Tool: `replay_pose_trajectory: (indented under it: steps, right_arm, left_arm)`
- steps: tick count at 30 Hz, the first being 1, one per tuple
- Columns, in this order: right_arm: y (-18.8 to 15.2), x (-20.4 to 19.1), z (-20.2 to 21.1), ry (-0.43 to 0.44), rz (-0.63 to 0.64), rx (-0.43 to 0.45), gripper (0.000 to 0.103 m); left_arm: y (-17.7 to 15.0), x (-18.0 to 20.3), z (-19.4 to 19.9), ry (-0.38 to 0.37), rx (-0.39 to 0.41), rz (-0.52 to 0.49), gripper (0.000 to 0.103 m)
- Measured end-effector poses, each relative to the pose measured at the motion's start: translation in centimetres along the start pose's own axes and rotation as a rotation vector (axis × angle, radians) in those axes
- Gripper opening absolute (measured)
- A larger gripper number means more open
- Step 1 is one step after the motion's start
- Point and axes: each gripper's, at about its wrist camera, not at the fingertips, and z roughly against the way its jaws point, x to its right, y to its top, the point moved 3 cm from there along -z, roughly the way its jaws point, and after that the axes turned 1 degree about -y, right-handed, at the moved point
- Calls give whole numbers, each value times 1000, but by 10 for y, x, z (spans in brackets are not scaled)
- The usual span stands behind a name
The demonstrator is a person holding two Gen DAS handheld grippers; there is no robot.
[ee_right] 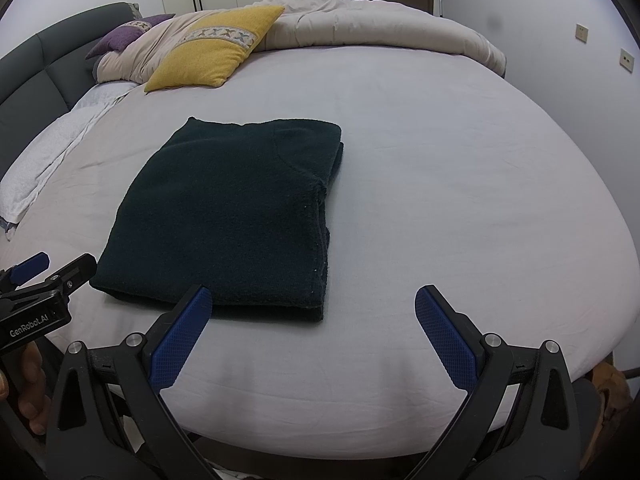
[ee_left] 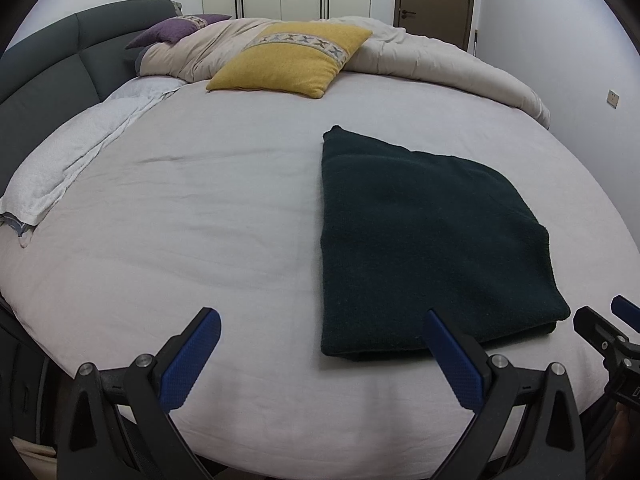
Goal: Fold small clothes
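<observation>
Ahead of both hand-held grippers, on the bed [ee_right: 440, 152], lies a dark green garment [ee_right: 232, 216], already folded into a thick rectangle with stacked layers showing along its right edge. Its long axis runs away from the grippers toward the far side of the bed, and its near short edge points back at them. It sits between the two: forward and right of the left hand-held gripper [ee_left: 324, 344], forward and left of the right hand-held gripper [ee_right: 314, 320]. Each has one inner finger tip over the near edge, so neither looks clearly nearer. Both stand wide apart and empty. Farther off are a yellow pillow [ee_right: 216, 52], a purple pillow [ee_right: 124, 36] and a bunched duvet [ee_right: 360, 24].
</observation>
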Motion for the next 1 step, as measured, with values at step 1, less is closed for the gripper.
replay_pose_trajectory:
  steps: [1]
  right_arm:
    - [0, 0, 0, 0, 0, 1, 103]
  left_arm:
    - [0, 0, 0, 1, 1, -2, 103]
